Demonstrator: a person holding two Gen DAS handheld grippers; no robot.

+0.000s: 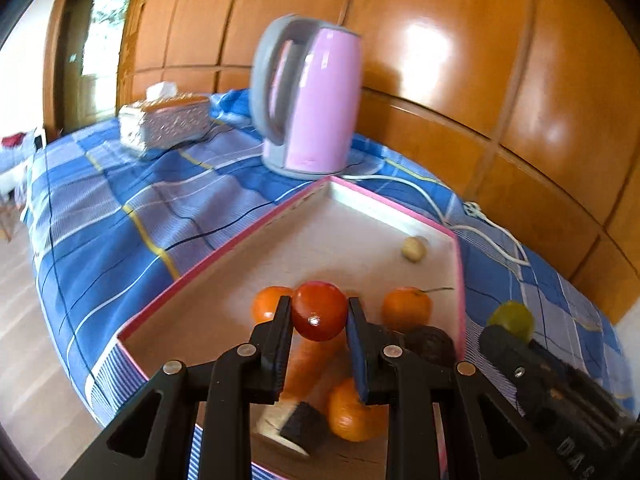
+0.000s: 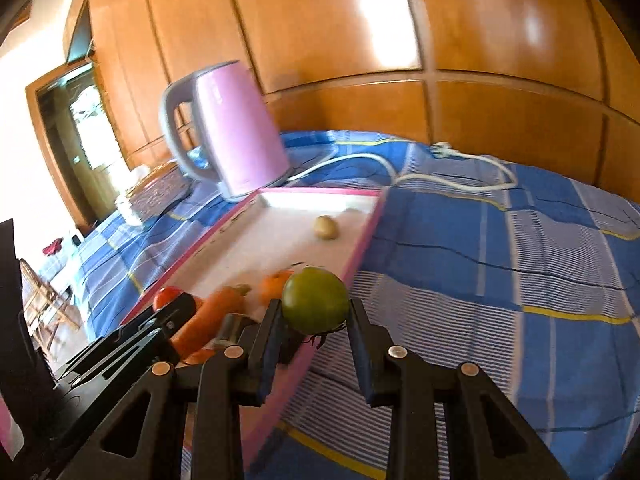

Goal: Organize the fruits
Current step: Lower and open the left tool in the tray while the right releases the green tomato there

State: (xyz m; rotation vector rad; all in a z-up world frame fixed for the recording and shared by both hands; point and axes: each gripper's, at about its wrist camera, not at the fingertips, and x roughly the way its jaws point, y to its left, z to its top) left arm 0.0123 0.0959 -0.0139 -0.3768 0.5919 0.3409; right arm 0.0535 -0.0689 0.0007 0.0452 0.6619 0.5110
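- The left hand-held gripper (image 1: 319, 316) is clamped on a red tomato (image 1: 319, 311), both pads pressing its sides, held above the near half of the tray (image 1: 224, 258).
- Under and just beyond that gripper, in the tray: a carrot (image 1: 308, 364) lying lengthwise below the tomato, an orange (image 1: 267, 303) to its left, a stemmed orange (image 1: 406, 307) to its right, a third orange (image 1: 352, 412) nearest the camera, and a dark round fruit (image 1: 430, 342) by the right wall.
- Farther ahead, a small pale fruit (image 1: 414, 249) sits alone near the tray's far right corner.
- The right hand-held gripper (image 2: 315, 306) is clamped on a green fruit (image 2: 315, 299), held over the tray's right rim (image 2: 360, 256).
- To its left the left gripper's black fingers (image 2: 176, 312) show with the tomato, the carrot beside them.
- Ahead of both, past the tray's far corner, a pink kettle (image 1: 316, 100) stands on the blue checked cloth (image 1: 120, 200) covering the surface; its white cord (image 2: 440, 178) trails to the right.
- Farther left, a tissue box (image 1: 168, 120).
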